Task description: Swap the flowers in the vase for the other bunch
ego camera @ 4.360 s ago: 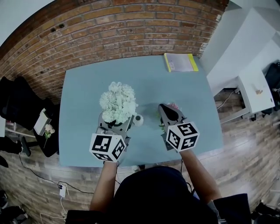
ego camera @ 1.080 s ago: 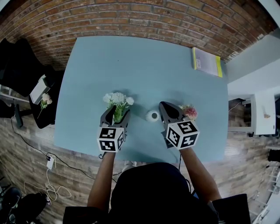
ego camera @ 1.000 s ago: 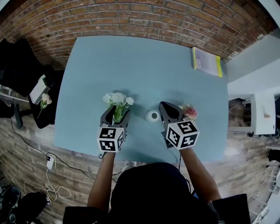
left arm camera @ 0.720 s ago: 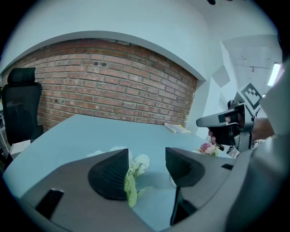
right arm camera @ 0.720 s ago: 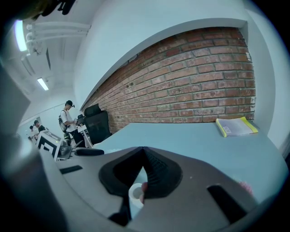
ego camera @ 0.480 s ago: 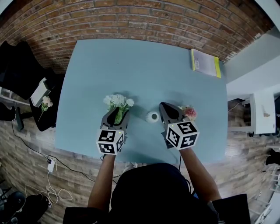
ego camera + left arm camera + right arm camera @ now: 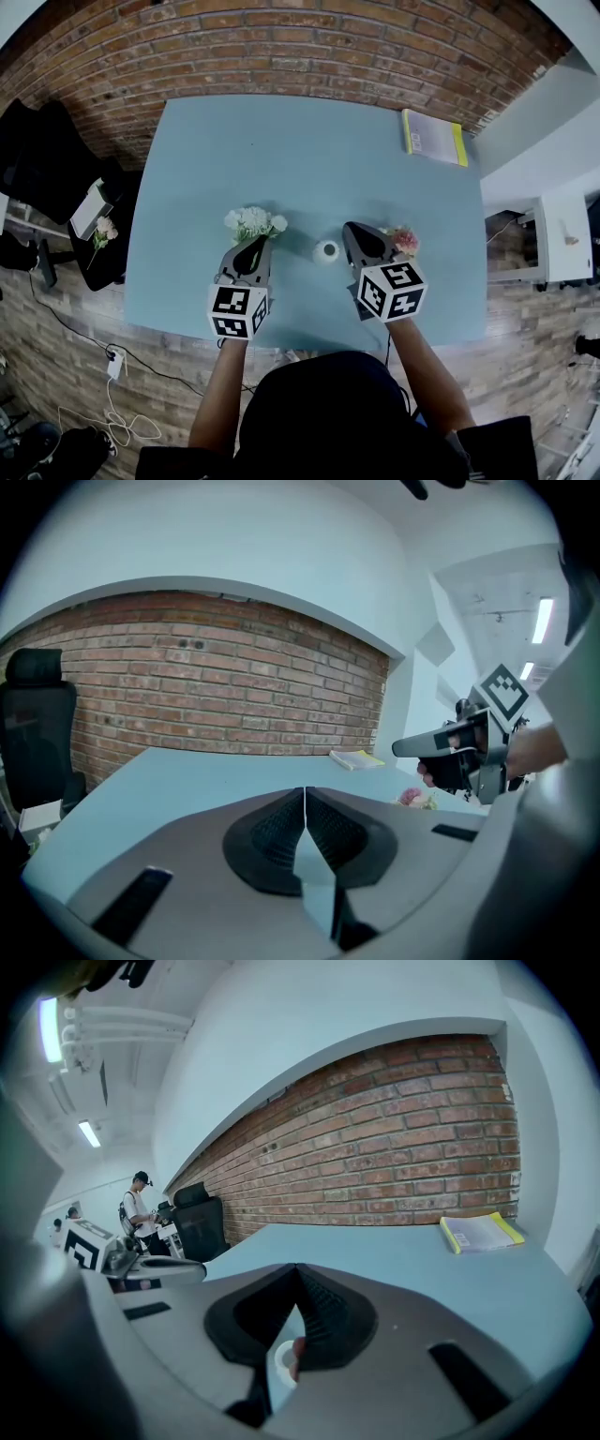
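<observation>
Brick wall (image 7: 309, 47): runs along the far edge of the scene, behind the worktop.
Worktop (image 7: 309, 159): pale blue and rectangular; it carries the book, the vase and both bunches.
Black chair (image 7: 42, 159): stands off the worktop's left end, against the wall.
Left tongs (image 7: 250, 244): have just been closing. In the left gripper view (image 7: 305, 789) the pads meet along a thin line and nothing shows between them. Seen from the head, the tips sit at the near edge of the white bunch; whether stems are pinched cannot be told.
Right tongs (image 7: 350, 229): pads pressed together in the right gripper view (image 7: 298, 1267), with nothing seen between the tips. They lie between the vase and the pink bunch.
Yellow book (image 7: 433, 138): lies flat at the far right corner, well apart from everything else.
White bunch (image 7: 251, 222): left of centre, just beyond the left tips.
Pink bunch (image 7: 403, 240): just right of the right tongs, near the front edge.
Vase (image 7: 326, 250): small, white and upright, between the two tongs and apart from both bunches.
</observation>
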Tool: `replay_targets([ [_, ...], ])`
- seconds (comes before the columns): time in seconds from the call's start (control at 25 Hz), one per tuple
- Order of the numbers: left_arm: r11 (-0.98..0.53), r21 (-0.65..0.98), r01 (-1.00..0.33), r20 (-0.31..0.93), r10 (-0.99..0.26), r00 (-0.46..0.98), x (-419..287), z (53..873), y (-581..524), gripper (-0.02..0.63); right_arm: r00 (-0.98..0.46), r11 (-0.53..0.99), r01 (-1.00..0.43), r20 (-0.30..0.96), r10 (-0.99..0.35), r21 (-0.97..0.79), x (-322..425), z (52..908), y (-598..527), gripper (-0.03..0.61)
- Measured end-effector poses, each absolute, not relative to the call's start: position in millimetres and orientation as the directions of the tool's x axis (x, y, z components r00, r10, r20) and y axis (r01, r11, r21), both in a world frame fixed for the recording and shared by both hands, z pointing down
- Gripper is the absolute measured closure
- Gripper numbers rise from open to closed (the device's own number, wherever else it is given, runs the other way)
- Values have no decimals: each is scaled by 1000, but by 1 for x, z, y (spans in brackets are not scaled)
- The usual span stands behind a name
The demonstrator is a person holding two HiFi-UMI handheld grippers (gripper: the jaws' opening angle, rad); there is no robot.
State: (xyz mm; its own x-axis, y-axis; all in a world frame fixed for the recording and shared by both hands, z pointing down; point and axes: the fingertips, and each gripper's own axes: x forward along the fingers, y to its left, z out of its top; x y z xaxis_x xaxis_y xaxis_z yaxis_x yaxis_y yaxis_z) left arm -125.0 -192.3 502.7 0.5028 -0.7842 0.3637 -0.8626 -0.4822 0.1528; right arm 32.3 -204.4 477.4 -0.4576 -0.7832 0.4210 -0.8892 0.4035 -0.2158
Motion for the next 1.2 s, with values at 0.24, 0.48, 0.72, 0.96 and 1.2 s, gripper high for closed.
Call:
replay_targets([
  [0.24,-553,121,-824,322,-764,560,-110,481,-178,604,-444,393,-896,405,-799,-208,38,469,-194,566],
  [0.48,-621,156,-768,293,-713,636,-90,461,-165,604,-422,371,-906,383,-822,-204,47,458,-182,566],
  [0.72,-651,136,-747,246,-709,661,-78,436,-158,606,-401,349,-915,362,-841,-201,58,450,-170,566],
  [0.96,-673,113,-731,221,-701,678,-70,420,-148,606,-372,319,-926,349,-860,-201,70,443,-158,566],
  [1.2,-702,118,-702,215,-672,708,-51,417,-141,606,-316,264,-947,373,-872,-185,99,447,-145,566],
])
